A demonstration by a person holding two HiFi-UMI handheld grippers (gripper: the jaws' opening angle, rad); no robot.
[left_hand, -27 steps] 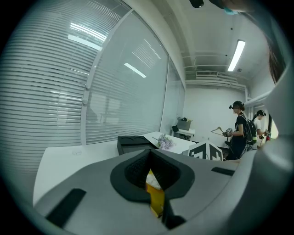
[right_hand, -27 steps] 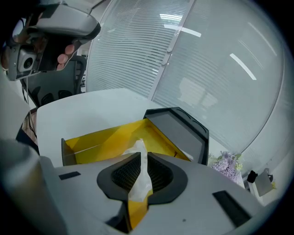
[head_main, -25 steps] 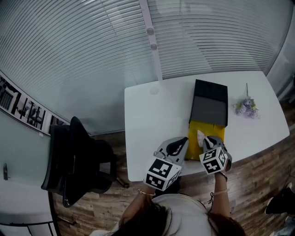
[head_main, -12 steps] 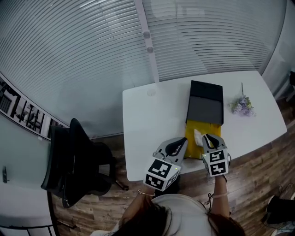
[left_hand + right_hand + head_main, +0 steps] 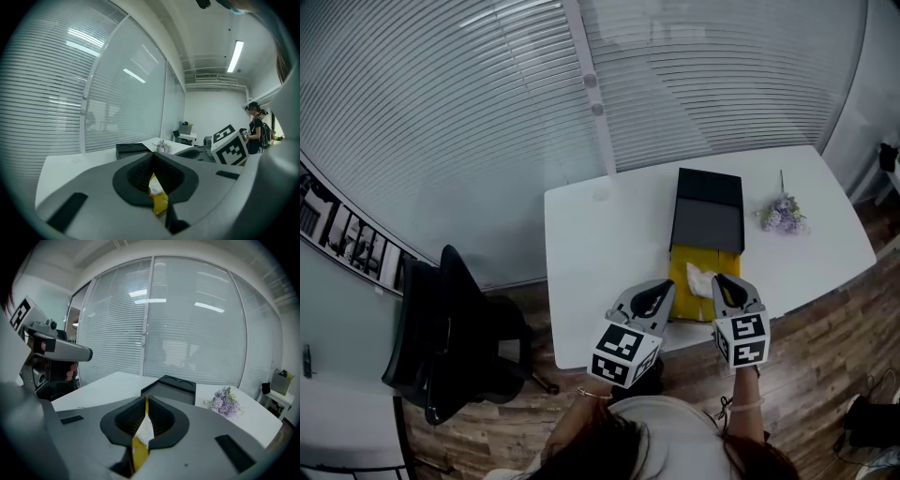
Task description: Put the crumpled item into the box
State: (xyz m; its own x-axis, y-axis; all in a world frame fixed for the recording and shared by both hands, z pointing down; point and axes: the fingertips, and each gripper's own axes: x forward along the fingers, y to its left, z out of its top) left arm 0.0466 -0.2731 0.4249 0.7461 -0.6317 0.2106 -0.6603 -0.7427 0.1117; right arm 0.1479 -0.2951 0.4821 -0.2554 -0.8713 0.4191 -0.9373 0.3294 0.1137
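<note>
- White table (image 5: 600, 253) beside a glass wall with blinds; a bunch of flowers (image 5: 783, 216) lies well off to the right.
- Open box (image 5: 686, 262) stands near the front edge, yellow inside, with its black lid (image 5: 709, 211) laid back behind it.
- Crumpled item (image 5: 700, 279), white and paper-like, sits over the yellow interior, at the tip of the right gripper (image 5: 724, 284).
- Handling, judged: very light, soft, crushes readily and is not fragile. A light pinch on any raised fold should serve; it may cling to a pad on release.
- Right gripper: jaws drawn almost together. Its own view shows the white wad filling the slit, so it appears closed on the item. It reaches forward over the near end of the box.
- Left gripper (image 5: 667, 289): jaws nearly together with nothing between them, only yellow showing through the slit. It is held at the near left corner of the box.
- Both of the person's forearms are drawn in close to the body.
</note>
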